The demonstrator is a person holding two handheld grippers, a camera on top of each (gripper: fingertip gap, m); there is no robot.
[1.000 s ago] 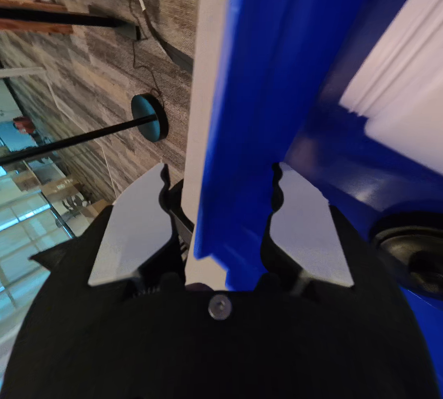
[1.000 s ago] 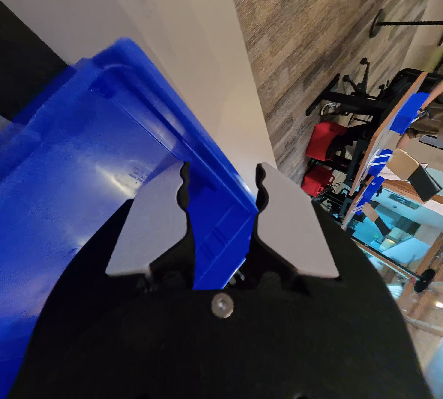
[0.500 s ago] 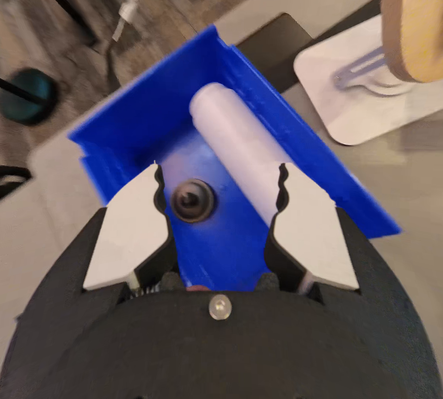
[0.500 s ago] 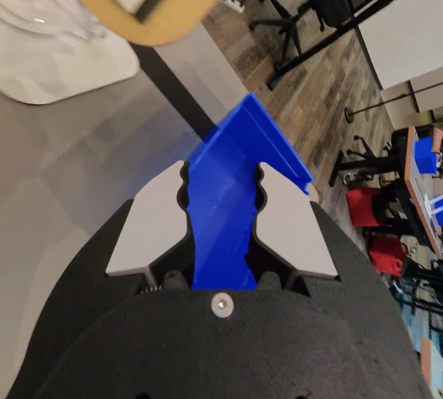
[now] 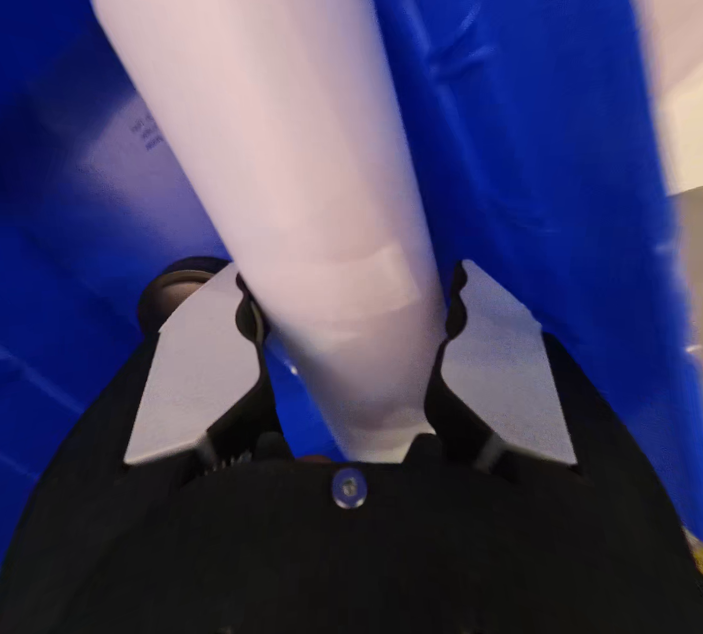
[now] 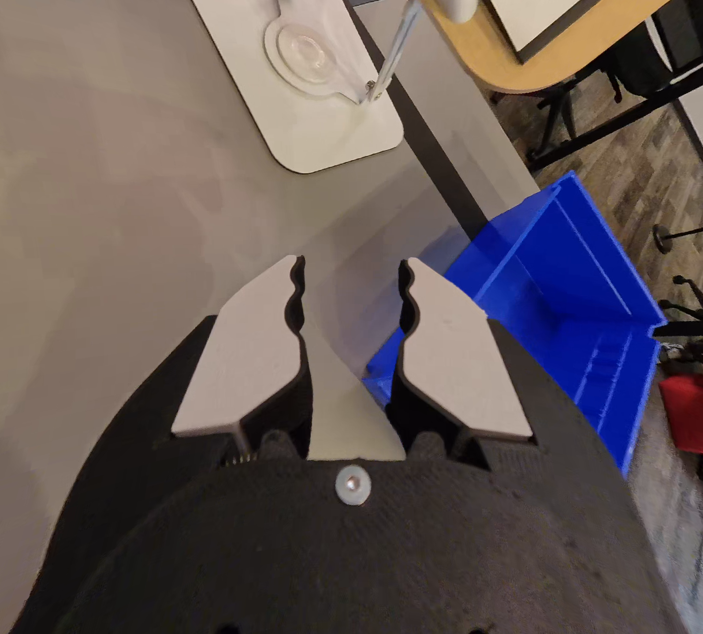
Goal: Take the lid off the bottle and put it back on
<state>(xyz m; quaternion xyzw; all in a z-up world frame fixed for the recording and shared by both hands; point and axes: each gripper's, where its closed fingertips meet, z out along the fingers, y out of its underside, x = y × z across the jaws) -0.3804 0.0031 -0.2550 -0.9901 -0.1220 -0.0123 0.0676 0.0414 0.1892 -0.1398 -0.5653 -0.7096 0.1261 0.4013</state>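
Left gripper [image 5: 348, 305] wide, straddling white bottle [image 5: 266, 128] inside blue bin [image 5: 532, 121]; not clamped. Centre, then close on body. Right gripper [image 6: 352, 298] part-open, empty, beside bin.

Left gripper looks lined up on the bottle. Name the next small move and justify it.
Probably close the left gripper on the white bottle: it lies in the blue bin, its near end between the open jaws, though blur hides contact.
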